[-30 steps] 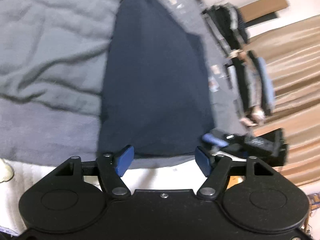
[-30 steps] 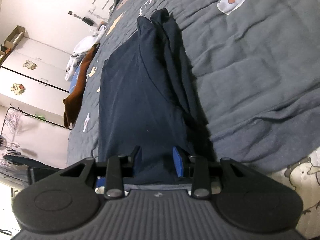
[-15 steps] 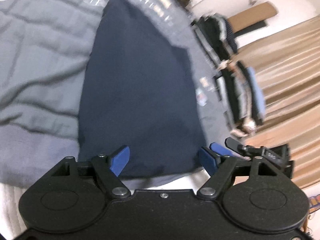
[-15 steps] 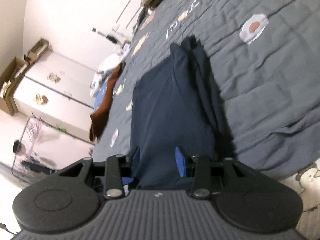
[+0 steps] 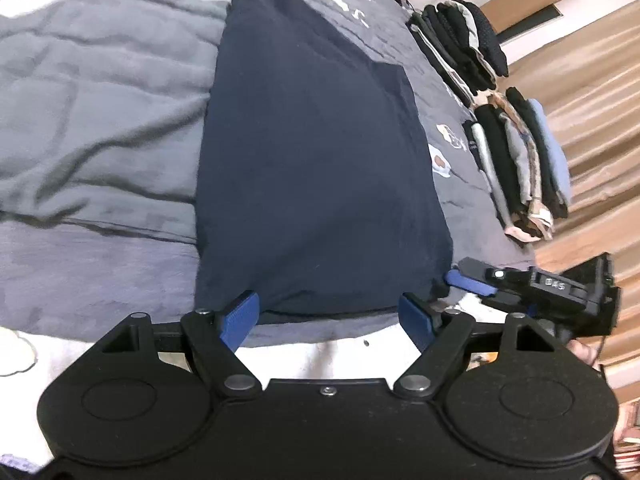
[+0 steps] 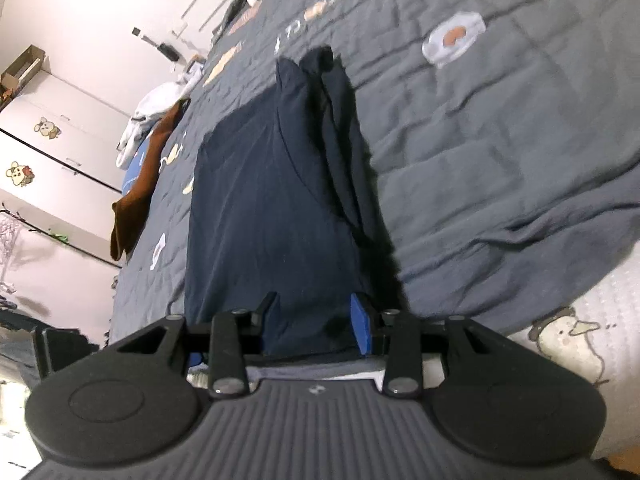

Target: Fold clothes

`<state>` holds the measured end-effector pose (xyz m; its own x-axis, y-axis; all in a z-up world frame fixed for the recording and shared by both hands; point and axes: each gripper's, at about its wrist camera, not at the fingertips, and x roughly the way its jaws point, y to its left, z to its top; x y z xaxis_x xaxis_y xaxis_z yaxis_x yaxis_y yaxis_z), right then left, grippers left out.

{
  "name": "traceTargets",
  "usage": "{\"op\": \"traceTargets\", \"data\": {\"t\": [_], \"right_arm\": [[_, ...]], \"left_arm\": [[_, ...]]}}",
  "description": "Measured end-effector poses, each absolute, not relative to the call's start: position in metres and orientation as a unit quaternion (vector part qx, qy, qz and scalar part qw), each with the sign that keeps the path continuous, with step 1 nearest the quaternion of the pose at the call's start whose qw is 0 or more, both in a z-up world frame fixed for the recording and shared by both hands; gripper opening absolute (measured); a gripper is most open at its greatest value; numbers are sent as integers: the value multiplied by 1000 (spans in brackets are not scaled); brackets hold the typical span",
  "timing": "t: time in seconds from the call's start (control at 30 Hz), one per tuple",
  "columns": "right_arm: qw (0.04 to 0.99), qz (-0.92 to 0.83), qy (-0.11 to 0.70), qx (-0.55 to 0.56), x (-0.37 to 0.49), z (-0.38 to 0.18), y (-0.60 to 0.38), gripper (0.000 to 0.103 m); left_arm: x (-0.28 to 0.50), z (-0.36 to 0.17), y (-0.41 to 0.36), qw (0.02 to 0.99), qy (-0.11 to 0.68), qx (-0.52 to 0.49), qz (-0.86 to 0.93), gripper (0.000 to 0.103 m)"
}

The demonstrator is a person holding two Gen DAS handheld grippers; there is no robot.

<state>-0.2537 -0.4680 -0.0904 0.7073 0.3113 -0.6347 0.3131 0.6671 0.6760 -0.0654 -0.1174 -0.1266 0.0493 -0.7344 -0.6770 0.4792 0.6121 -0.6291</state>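
At the near hem of the navy shirt [image 5: 312,168], the spread left gripper [image 5: 328,318] and half-spread right gripper [image 6: 314,322] are gripping nothing, risking pinching the grey quilt [image 5: 100,120] too.

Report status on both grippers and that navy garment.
Left gripper open, right gripper open, both at near hem. Navy folded cotton garment flat on grey quilt. Nothing in the way.

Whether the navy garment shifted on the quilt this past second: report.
No. The navy garment keeps its far tip beside the same white lettering on the quilt.
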Motion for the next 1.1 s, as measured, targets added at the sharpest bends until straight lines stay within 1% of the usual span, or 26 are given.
{"op": "traceTargets", "data": {"t": [0.1,0.13,0.23,0.37,0.43,0.5,0.7,0.97,1.1], "right_arm": [[845,-12,367,388,-257,-81,-464,40],[850,-19,365,379,-256,-78,-461,41],[865,-34,357,350,-255,-70,-453,44],[877,-31,348,329,-250,-60,-444,52],[883,-32,346,315,-247,-55,-438,56],[891,-35,344,295,-244,-52,-432,59],[907,-47,339,244,-239,-45,-416,69],[929,-101,323,149,-238,-35,-407,78],[927,-111,331,134,-236,-36,-406,82]], "left_arm": [[-77,-112,-116,747,510,-96,-416,89],[-81,-108,-115,759,497,-86,-411,90],[-88,-97,-116,788,470,-60,-393,91],[-93,-86,-124,813,444,-46,-375,93],[-95,-81,-128,825,426,-34,-370,97],[-97,-79,-132,835,414,-20,-361,98],[-100,-78,-137,850,398,4,-345,99],[-108,-73,-141,870,364,35,-330,102],[-108,-72,-141,873,361,39,-325,102]]}}
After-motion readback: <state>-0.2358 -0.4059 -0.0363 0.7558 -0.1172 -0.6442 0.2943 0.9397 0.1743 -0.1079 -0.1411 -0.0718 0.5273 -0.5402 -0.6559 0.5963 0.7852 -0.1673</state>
